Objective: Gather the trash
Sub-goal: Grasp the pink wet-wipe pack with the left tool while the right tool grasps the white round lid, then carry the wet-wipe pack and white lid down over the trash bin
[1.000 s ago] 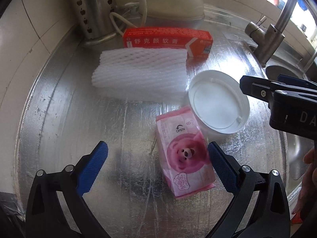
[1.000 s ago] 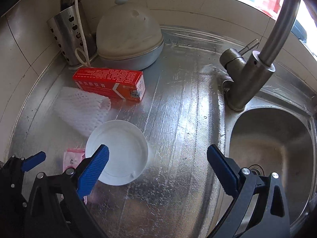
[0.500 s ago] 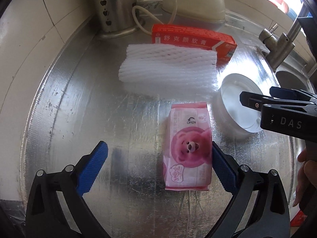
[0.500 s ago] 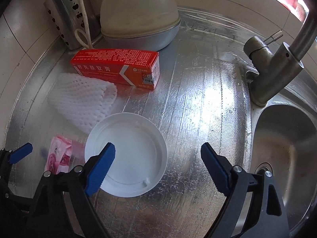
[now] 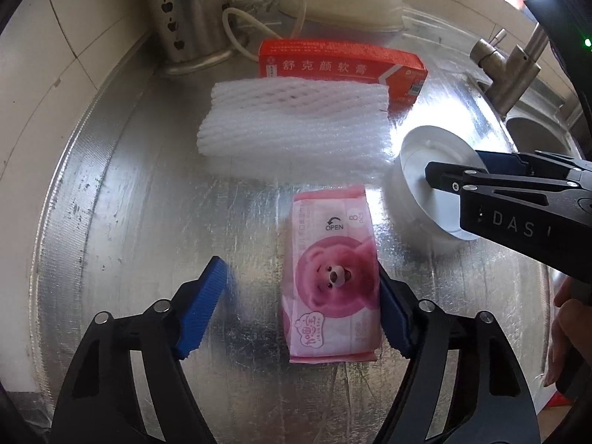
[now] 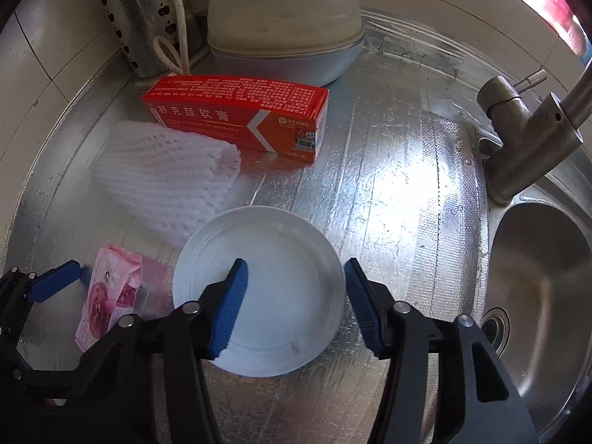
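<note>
Foil counter [image 5: 140,199]: pink pack [image 5: 333,281] "OPEN", perhaps "8 PCS".

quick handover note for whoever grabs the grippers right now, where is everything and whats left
Left gripper: open, fingers either side of the pink wipes pack, right pad touching its edge, left pad apart; not yet gripped.
Right gripper: open, one finger inside the white round container, the other outside its rim; not yet gripped.
On the steel counter: white foam net beside the red box, both untouched.
No bin is visible in either view.
Done: nothing collected yet. Left: close on the pack and the container, then probably take the net and the box.
</note>
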The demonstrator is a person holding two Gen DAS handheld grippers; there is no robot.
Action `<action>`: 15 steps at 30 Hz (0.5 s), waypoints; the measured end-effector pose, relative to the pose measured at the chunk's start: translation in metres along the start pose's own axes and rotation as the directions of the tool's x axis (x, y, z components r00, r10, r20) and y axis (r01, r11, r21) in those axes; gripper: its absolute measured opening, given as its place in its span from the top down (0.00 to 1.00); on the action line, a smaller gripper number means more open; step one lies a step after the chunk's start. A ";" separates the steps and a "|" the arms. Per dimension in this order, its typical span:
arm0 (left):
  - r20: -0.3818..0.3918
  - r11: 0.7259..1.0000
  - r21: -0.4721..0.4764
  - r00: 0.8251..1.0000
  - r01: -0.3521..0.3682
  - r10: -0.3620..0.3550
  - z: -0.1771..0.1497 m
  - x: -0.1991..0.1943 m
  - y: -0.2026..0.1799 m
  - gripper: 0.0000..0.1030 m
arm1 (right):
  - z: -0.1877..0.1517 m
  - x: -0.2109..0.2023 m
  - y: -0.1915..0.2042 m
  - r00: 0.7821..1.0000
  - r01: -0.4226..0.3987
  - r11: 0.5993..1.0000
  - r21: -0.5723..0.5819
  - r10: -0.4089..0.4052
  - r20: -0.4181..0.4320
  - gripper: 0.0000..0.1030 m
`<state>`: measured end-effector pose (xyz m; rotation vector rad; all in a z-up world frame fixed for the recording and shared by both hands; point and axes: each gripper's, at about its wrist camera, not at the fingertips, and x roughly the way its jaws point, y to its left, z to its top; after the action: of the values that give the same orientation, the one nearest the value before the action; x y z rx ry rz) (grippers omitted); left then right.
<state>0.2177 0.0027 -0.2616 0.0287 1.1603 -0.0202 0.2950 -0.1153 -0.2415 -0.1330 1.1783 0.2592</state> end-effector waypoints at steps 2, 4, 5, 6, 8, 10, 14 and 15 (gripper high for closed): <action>0.001 1.000 0.019 1.000 0.001 -0.001 0.000 -0.002 -0.003 0.45 | 0.000 -0.002 0.000 1.000 -0.007 1.000 0.008 0.007 0.001 0.61; 0.003 0.999 0.033 1.000 0.003 -0.004 0.001 -0.002 -0.006 0.51 | 0.003 -0.002 -0.004 1.000 -0.010 1.000 0.014 0.010 0.002 0.80; 0.005 0.999 0.037 1.000 0.004 -0.004 0.001 -0.003 -0.007 0.56 | 0.003 -0.002 -0.004 1.000 -0.010 1.000 0.015 0.010 0.001 0.86; 0.007 0.999 0.043 1.000 0.002 -0.002 0.001 -0.003 -0.008 0.59 | 0.002 -0.002 -0.006 1.000 -0.013 1.000 0.015 0.013 0.000 0.88; 0.011 0.999 0.047 1.000 0.001 -0.002 0.000 -0.004 -0.009 0.62 | 0.001 -0.004 -0.008 1.000 -0.019 1.000 0.012 0.019 0.001 0.93; 0.015 0.999 0.042 1.000 0.006 -0.007 -0.001 -0.006 -0.009 0.64 | -0.002 -0.005 -0.010 1.000 -0.021 1.000 0.013 0.021 0.006 0.97; 0.022 0.999 0.042 1.000 0.002 -0.003 -0.005 -0.009 -0.008 0.64 | -0.011 -0.009 -0.013 0.999 -0.036 0.999 0.017 0.036 0.016 0.97; 0.022 0.999 0.041 1.000 0.001 -0.002 -0.006 -0.009 -0.007 0.64 | -0.013 -0.011 -0.014 0.999 -0.042 0.999 0.020 0.041 0.017 0.97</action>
<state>0.2084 -0.0037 -0.2557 0.0640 1.1375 -0.0455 0.2835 -0.1331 -0.2367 -0.0881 1.1675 0.2843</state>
